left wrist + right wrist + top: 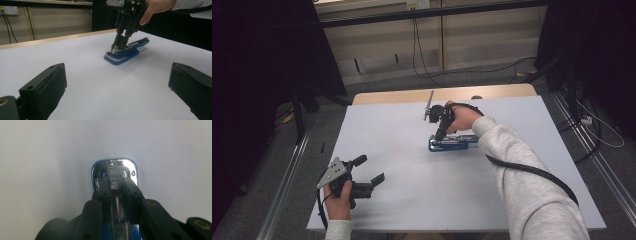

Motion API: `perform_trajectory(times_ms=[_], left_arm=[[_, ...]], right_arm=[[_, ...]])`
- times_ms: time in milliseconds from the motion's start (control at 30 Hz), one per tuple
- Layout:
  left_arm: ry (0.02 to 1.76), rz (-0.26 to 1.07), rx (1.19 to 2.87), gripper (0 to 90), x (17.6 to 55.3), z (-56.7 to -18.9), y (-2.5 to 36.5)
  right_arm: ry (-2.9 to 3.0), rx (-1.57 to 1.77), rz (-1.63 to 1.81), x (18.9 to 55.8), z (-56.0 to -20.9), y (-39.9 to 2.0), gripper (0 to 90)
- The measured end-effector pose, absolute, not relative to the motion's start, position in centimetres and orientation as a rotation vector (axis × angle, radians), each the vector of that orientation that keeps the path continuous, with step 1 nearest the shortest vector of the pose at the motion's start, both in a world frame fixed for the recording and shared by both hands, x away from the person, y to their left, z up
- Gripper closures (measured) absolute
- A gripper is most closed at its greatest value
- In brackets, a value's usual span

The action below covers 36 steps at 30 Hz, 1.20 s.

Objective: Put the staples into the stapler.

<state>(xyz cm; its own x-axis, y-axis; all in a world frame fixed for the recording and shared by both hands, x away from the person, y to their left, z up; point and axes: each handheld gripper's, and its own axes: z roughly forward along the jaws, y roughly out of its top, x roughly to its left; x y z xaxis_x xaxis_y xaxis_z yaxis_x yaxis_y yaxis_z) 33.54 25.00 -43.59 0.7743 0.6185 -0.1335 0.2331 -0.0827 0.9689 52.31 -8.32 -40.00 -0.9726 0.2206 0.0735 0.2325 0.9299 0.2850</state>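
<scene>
So the left gripper (pixel 368 170) sat nearest the person's edge of the table (pixel 402 200), held low in the left hand (pixel 339 197), jaws spread wide apart with nothing between them but bare white tabletop. In the left gripper view you could see both its black pads (pixel 47 87) framing the scene, and the stapler (pixel 125 52) well ahead of it, roughly straight out in front and a bit to the right.

Farther out, the right gripper (pixel 441 134) was pointed steeply down at the blue stapler (pixel 453 143), which lay flat on the table with its chrome front end toward the left gripper's side. The right hand (pixel 462 117) was wrapped around the gripper body from above, grey sleeve (pixel 517 170) trailing back with the cable. In the right gripper view the jaws were pulled in close, clamped on either side of the stapler's metal top arm (pixel 115 177), with the chrome nose just past the fingertips (pixel 128 186). The stapler's blue base (pixel 120 61) looked like it rested on the table, directly under that gripper.

Beyond all that, the wooden table edge (pixel 412 95) and a wall with cables.
</scene>
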Motion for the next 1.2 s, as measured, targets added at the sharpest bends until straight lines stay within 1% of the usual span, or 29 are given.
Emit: perform_trajectory(times_ms=[167, 200, 367, 467, 633, 733, 767, 867, 933, 967, 1000, 1200], left_arm=[[0.684, 0.364, 1.662, 1.6, 33.5, -43.6, 25.0], [0.683, 0.365, 1.663, 1.6, 33.5, -43.6, 25.0], [0.685, 0.364, 1.661, 1.6, 33.5, -43.6, 25.0], [0.684, 0.365, 1.66, 1.7, 33.5, -43.6, 25.0], [0.685, 0.363, 1.66, 1.7, 33.6, -43.6, 25.0], [0.689, 0.353, 1.657, 1.7, 33.6, -43.6, 24.9], [0.684, 0.353, 1.656, 1.7, 33.7, -43.6, 24.9], [0.681, 0.348, 1.658, 1.7, 33.9, -43.5, 24.7], [0.681, 0.338, 1.653, 1.6, 34.0, -43.5, 24.5], [0.684, 0.334, 1.648, 1.6, 34.1, -43.5, 24.4], [0.673, 0.329, 1.652, 1.6, 34.2, -43.5, 24.3], [0.678, 0.317, 1.656, 1.6, 34.4, -43.6, 24.0]], right_arm=[[-3.048, -0.357, -0.468, 52.3, -40.0, -8.3, 76.5], [-3.046, -0.348, -0.482, 52.3, -40.0, -8.3, 74.6], [-3.051, -0.356, -0.466, 52.2, -40.0, -8.2, 73.3], [-3.056, -0.358, -0.482, 52.2, -39.9, -8.3, 70.1], [-3.058, -0.356, -0.487, 52.2, -39.9, -8.5, 68.0], [-3.053, -0.393, -0.518, 52.0, -39.7, -8.8, 62.3], [-3.053, -0.393, -0.518, 52.0, -39.7, -8.8, 62.3], [-3.041, -0.425, -0.552, 51.6, -39.6, -9.2, 58.4], [-3.037, -0.464, -0.59, 51.3, -39.3, -9.9, 54.5], [-3.037, -0.464, -0.59, 51.3, -39.3, -9.9, 54.5], [-3.034, -0.486, -0.613, 51.1, -39.0, -10.5, 50.0], [-3.036, -0.511, -0.652, 50.6, -38.5, -12.0, 45.6]])
